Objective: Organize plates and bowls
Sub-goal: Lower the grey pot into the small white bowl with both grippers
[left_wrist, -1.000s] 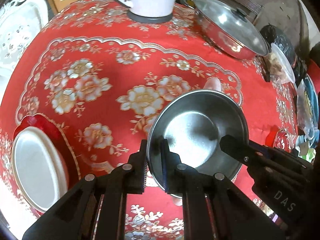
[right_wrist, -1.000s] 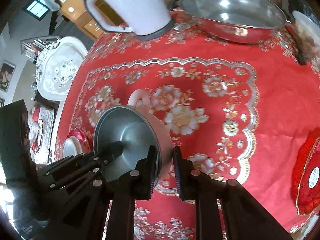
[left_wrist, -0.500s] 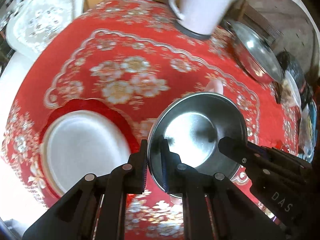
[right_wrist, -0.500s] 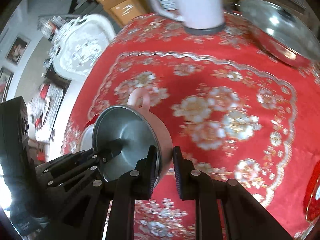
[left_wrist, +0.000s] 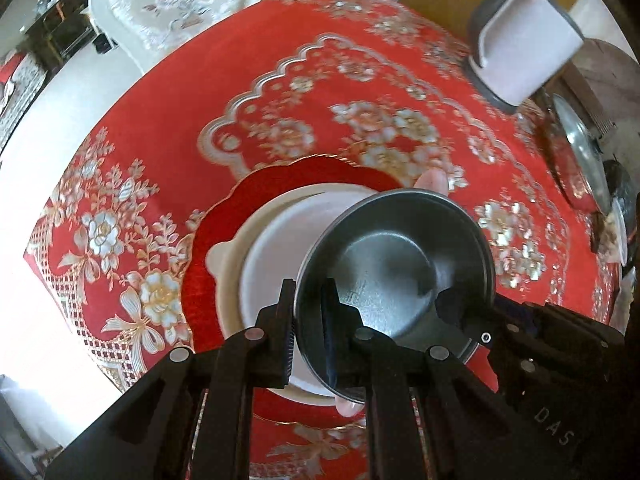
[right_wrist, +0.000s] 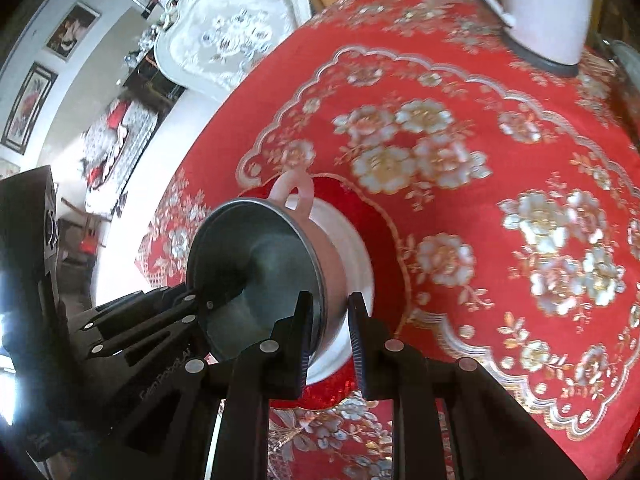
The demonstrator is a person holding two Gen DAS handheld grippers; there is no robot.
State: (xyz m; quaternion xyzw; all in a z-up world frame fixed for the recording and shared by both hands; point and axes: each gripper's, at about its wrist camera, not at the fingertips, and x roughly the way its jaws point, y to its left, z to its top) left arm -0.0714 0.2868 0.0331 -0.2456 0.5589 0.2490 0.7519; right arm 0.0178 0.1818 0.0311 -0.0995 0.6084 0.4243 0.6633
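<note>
A steel-lined pink bowl (left_wrist: 400, 256) with small loop handles is held in the air by both grippers. My left gripper (left_wrist: 308, 320) is shut on its near-left rim. My right gripper (right_wrist: 330, 316) is shut on the bowl's (right_wrist: 256, 272) opposite rim and pink wall. The bowl hangs over a white plate (left_wrist: 272, 248) that rests on a red scalloped plate (left_wrist: 208, 240). In the right wrist view the white plate (right_wrist: 352, 264) shows just past the bowl, on the red plate (right_wrist: 384, 232).
A red flowered tablecloth (left_wrist: 168, 112) covers the round table. A white jug (left_wrist: 520, 52) stands at the far right, with a lidded steel pan (left_wrist: 580, 156) beside it. A white ornate chair (left_wrist: 180, 4) stands past the table's far edge. The table's left edge is close to the plates.
Both grippers have carried the bowl to the left, from over bare cloth to above the white plate. The jug and the pan have slid to the right of both views.
</note>
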